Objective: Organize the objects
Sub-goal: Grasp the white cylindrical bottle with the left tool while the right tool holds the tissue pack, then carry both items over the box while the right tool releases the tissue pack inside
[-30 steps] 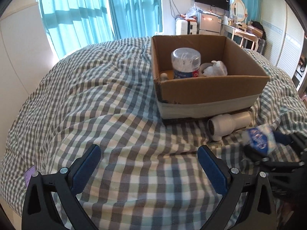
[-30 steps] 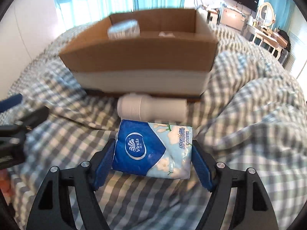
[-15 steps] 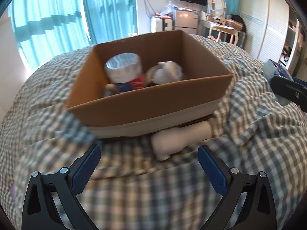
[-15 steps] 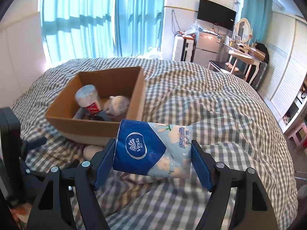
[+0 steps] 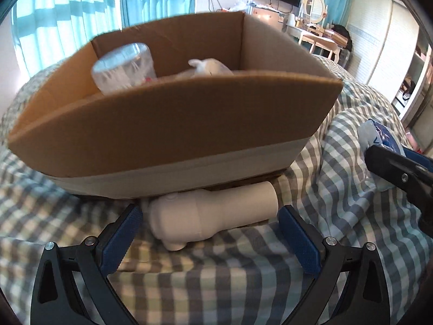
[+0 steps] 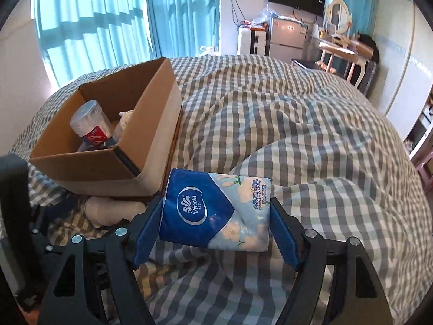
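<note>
Left wrist view: left gripper (image 5: 209, 231), jaws spread wide and holding nothing, faces the near wall of a cardboard box (image 5: 173, 124) on a checked bedspread (image 5: 222, 292). A white bottle (image 5: 213, 216) lies on its side on the bedspread, touching the foot of the box's near wall, between the two blue pads (image 5: 120, 239) but gripped by neither. Inside the box stand a clear-lidded jar (image 5: 123, 67) at the left and a white soft object (image 5: 209, 66) near the middle. At the right edge of the view, part of the right gripper carries a blue tissue pack (image 5: 379, 138).

Right wrist view: right gripper (image 6: 216, 216) pinches the tissue pack (image 6: 213, 212) by its two ends, held above the bedspread (image 6: 311, 140), just beside the box's near right corner. The box (image 6: 108, 162) sits toward the bedspread's left edge, with the jar (image 6: 90, 122) inside and the bottle (image 6: 113, 207) against its near wall. The left gripper's black frame (image 6: 16, 216) shows at the left.
</note>
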Available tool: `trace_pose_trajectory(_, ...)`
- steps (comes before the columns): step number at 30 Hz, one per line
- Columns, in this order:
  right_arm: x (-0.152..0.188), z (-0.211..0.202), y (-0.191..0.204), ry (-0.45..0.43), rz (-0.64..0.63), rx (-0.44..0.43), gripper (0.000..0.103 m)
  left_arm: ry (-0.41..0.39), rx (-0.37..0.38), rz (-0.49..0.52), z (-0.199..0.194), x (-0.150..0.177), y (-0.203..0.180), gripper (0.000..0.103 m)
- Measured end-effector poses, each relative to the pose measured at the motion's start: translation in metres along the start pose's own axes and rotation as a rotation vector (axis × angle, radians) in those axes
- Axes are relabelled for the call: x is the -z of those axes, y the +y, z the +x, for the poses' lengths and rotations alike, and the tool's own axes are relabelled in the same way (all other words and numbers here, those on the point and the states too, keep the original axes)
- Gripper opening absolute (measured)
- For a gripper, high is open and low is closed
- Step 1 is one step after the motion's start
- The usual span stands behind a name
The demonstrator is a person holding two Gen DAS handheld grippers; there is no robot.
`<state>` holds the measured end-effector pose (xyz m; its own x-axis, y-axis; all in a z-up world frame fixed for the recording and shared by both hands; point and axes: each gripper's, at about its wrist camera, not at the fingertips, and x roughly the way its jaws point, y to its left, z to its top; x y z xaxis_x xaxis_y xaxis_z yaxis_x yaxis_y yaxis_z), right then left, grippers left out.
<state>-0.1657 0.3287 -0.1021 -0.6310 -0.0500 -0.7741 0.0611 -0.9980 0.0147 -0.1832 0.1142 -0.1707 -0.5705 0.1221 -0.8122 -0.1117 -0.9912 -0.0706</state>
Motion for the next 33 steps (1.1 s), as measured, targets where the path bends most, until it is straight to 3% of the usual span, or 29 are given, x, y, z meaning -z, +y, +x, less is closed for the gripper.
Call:
trace_pose_trajectory(6,0.003,0.005,-0.005,0.014,0.026,-0.027,0.075,-0.01,-0.05,0.035,0.016,0.0,-0.009,0.103)
trace_pose_trajectory(19,0.012,0.005,0.001,0.014,0.021,-0.007,0.075,-0.01,-0.066,-0.002,0.036,0.003,-0.004,0.103)
trace_pose_trajectory(29,0.019,-0.014,0.013,-0.023,-0.019,0.032,0.075,0.006,-0.029,0.012,-0.01,0.01,0.006,0.103)
trace_pose_trajectory(33,0.024,-0.029,0.025,-0.037,-0.053,0.04,0.075,-0.035,-0.006,0.016,-0.042,0.012,0.015,0.103)
